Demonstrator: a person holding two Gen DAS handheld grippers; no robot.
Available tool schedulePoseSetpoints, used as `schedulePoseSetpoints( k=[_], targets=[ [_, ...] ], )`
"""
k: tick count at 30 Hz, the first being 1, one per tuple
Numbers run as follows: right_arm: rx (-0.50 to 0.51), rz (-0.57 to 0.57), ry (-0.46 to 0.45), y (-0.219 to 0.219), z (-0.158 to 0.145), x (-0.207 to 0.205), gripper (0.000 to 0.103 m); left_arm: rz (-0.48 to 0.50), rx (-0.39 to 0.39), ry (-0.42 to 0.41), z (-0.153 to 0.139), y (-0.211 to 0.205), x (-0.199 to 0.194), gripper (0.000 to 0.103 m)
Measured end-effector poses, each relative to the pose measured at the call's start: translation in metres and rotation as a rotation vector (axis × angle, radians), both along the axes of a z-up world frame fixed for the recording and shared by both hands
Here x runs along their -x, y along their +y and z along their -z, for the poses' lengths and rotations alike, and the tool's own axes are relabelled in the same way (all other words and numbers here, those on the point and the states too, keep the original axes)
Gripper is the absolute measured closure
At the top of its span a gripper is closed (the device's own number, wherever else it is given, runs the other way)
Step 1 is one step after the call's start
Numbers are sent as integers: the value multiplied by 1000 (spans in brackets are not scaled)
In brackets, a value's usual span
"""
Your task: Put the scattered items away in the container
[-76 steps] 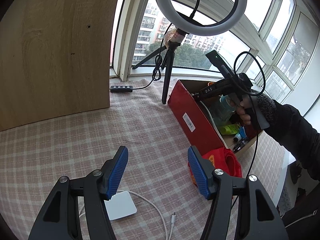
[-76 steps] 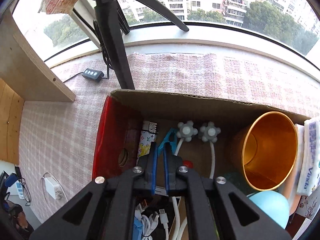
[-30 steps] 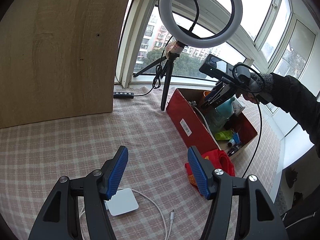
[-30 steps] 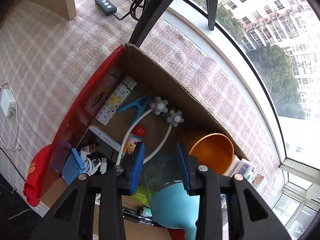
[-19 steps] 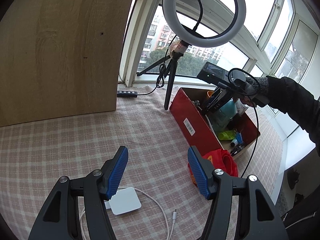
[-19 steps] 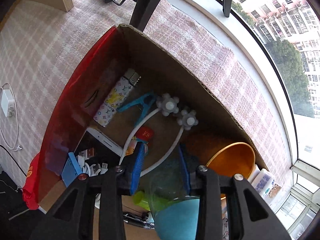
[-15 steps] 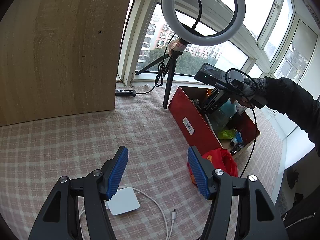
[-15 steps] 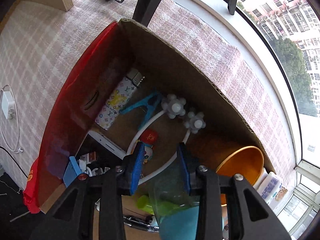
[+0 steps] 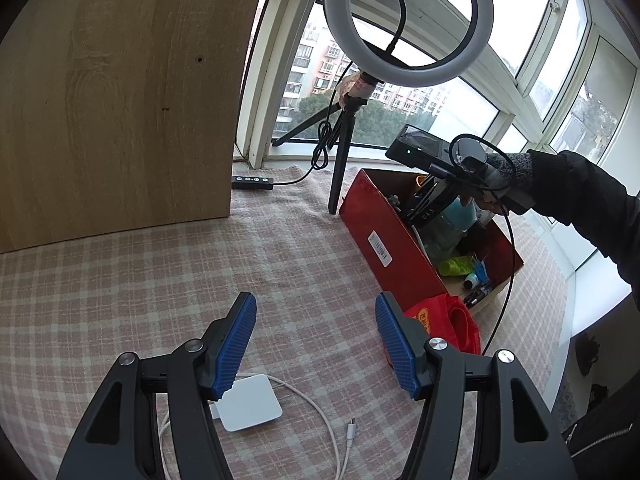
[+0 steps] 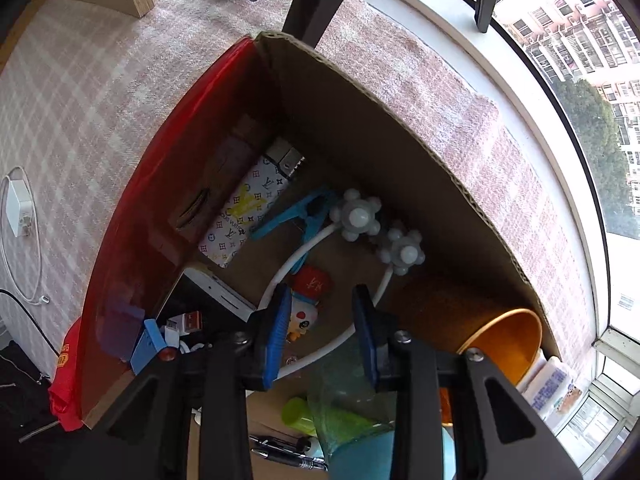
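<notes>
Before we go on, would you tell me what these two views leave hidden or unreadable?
- Left wrist view: the box floor, behind its red wall.
- Left wrist view: the barcode label text, too small.
- Right wrist view: the bottle, partly behind the right hand-held gripper; any pad contact unclear.
- Right wrist view: the charger, cut by the edge.

The box (image 10: 132,216) was of cardboard: its outer side looked glossy red, while the inside (image 10: 360,148) was matt brown with a rough corrugated edge. The cloth (image 9: 120,280) under it was woven, matt, with a soft check pattern. The panel (image 9: 120,100) looked like pale wood with visible grain. The gripper pads (image 9: 236,344) were blue with a ribbed surface, on matt black plastic arms. The charger (image 9: 248,404) was smooth white plastic. The cup (image 10: 508,344) looked like smooth orange paper.
</notes>
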State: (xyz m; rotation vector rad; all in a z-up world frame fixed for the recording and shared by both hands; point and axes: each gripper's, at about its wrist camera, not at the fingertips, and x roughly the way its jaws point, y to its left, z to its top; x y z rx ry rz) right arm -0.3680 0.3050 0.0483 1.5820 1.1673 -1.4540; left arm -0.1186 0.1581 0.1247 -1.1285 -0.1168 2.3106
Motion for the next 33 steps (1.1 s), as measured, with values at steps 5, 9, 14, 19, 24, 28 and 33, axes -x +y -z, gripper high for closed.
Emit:
schedulePoseSetpoints(
  k=[5,9,14,19,24,28,33],
  targets=[
    [0,19,-1,-2,-4,5,74,-2,1,-1,0,-1,0,43],
    [-10,-2,-10,-8,-4,1,74,0,1,-4,1,0,1,43],
    [-20,-2,-14,-13,1,4,76,2,3,-4,1,0,1,43],
    [-34,-7,-21,-19,6,5,75,-3,7,-5,2,0,3,43],
    [-31,5,-27,-22,3,12,75,-3,7,-3,2,0,3,43],
    [-37,12,-24,-26,0,15,74,-1,7,0,1,1,3,43],
    [-37,24,-16,-30,-5,19,79,7,14,10,-1,4,2,43]
  ],
)
